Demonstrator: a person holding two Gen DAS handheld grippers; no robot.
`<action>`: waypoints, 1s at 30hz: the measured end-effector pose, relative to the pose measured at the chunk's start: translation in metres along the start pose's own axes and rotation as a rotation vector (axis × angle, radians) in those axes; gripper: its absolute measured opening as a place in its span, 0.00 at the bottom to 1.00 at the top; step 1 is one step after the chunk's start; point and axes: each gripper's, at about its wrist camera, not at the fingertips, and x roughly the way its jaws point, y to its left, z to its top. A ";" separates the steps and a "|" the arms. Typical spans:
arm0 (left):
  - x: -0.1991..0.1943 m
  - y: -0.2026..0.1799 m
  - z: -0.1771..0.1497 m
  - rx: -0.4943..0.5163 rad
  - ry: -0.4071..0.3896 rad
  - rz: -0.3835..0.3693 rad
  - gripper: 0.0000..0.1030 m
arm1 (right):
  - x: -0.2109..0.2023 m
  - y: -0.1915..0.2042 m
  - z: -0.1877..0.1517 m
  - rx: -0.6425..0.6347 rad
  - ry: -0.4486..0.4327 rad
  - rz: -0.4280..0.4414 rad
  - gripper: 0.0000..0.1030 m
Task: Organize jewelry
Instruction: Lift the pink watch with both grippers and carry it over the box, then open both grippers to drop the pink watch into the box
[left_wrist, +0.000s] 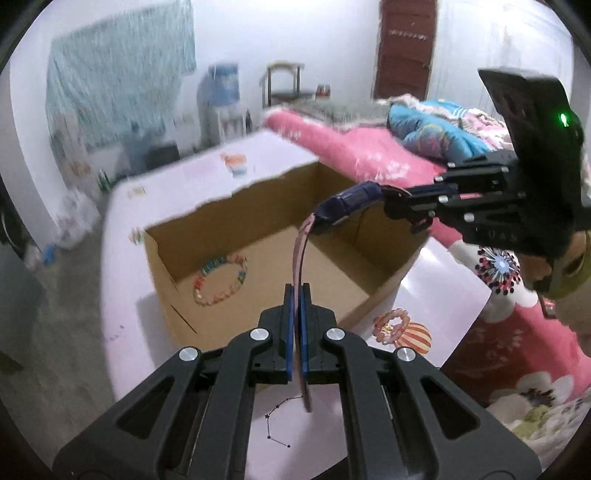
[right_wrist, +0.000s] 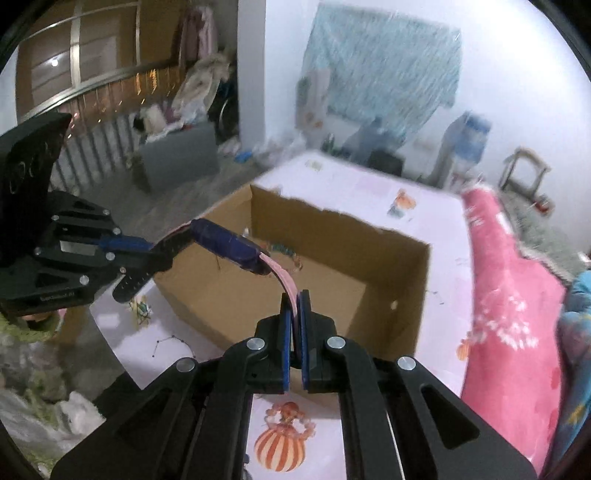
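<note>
Clearly, both grippers were pinched shut on one thing: a watch with a dark blue body (left_wrist: 351, 203) and a pale pink strap (left_wrist: 301, 258). The left gripper (left_wrist: 296, 291) was pressed tight on one end of the strap, whose loose tail hung below its blue pads (left_wrist: 289, 332). The right gripper (right_wrist: 295, 299) was clamped on the other strap end, the pink band curving up out of its closed pads (right_wrist: 305, 332). The watch was held in the air above an open cardboard box (left_wrist: 384, 291), stretched between the two tools. Inside the box, a multicoloured beaded bracelet (left_wrist: 221, 280) was lying flat on the bottom. Just beside the box, a pink beaded bracelet (left_wrist: 391, 326) was resting on the table's white printed cloth (left_wrist: 443, 295), next to a striped balloon picture. A bed with a pink floral blanket (left_wrist: 354, 151) was seen beside the table, with a blue garment (left_wrist: 428, 133) heaped on it. Farther back, a water dispenser (left_wrist: 221, 99), a brown door (left_wrist: 404, 48) and a patterned blue hanging (left_wrist: 122, 77) on the white wall were visible, all blurred.
</note>
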 end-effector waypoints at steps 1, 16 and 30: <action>0.014 0.009 0.005 -0.023 0.037 -0.038 0.02 | 0.013 -0.007 0.008 -0.003 0.046 0.018 0.04; 0.147 0.068 0.023 -0.199 0.474 -0.335 0.02 | 0.159 -0.048 0.056 -0.249 0.572 0.002 0.04; 0.158 0.076 0.020 -0.209 0.477 -0.248 0.41 | 0.158 -0.070 0.081 -0.253 0.459 -0.136 0.38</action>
